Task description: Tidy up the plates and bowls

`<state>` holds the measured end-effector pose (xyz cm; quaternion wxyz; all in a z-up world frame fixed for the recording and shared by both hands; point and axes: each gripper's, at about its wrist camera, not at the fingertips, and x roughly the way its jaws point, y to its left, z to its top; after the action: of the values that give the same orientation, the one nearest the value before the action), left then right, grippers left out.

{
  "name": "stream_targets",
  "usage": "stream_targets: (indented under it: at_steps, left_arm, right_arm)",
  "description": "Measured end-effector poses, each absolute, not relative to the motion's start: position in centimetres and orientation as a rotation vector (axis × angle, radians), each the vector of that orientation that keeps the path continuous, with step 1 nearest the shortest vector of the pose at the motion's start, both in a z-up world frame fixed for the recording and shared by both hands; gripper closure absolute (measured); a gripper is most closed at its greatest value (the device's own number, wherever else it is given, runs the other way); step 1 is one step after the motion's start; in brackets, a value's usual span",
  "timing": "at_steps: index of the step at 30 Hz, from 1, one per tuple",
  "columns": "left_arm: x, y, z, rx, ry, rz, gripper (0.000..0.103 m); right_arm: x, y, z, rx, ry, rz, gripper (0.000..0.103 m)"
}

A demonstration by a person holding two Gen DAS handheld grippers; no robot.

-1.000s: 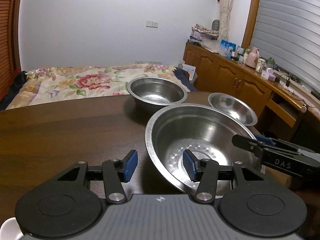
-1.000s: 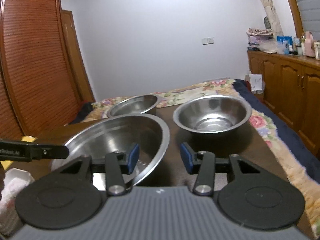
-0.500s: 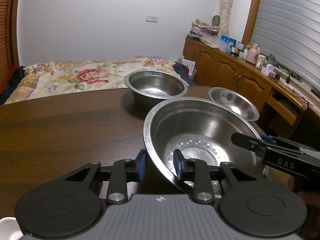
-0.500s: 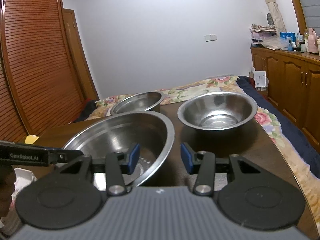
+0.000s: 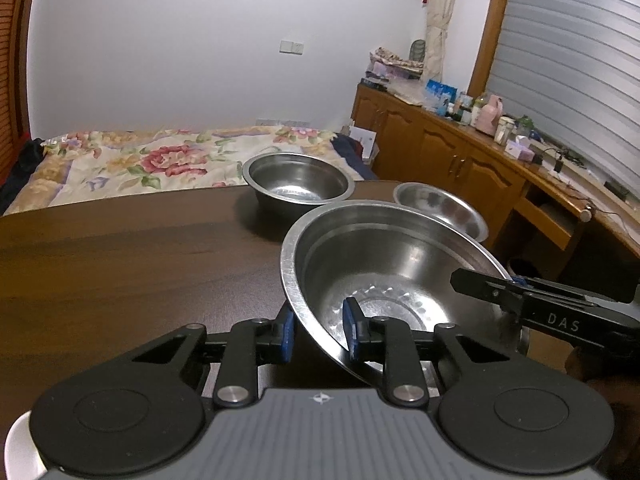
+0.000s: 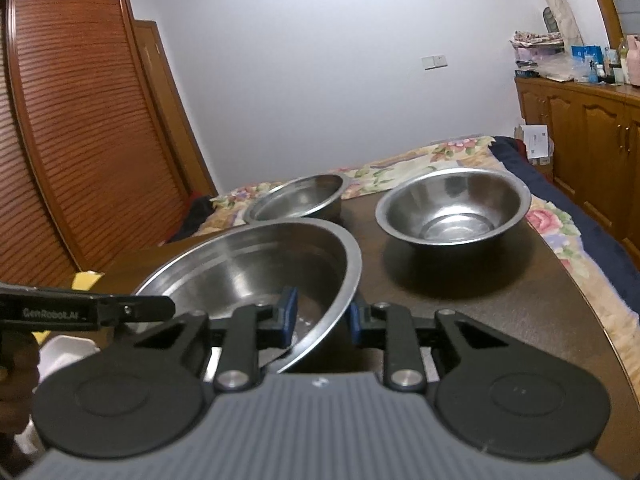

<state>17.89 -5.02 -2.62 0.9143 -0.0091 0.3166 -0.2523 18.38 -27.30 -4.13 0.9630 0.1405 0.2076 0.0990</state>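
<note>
Both tools clenched on the large wide stainless-steel bowl [image 5: 384, 276]: left tool [image 5: 318, 330] pinches its near-left rim, right tool [image 6: 320, 318] the opposite rim, its jaws just having closed on it. Bowl sits tilted, near edge of the dark wooden desk [image 5: 120, 272]. Deep steel bowl [image 5: 298, 180] and smaller shallow steel bowl [image 5: 440, 210] stand apart behind it, unstacked. Looks early: nothing nested yet, no plates visible. All stacking left.
</note>
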Motion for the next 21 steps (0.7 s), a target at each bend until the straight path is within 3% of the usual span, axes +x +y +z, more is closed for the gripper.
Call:
stream_targets:
  at_steps: [21]
  left_arm:
    - [13.2,-5.0,-4.9,0.03,0.694,-0.593,0.076]
  right_arm:
    - [13.3,-27.3,-4.4,0.324,0.432,0.229,0.075]
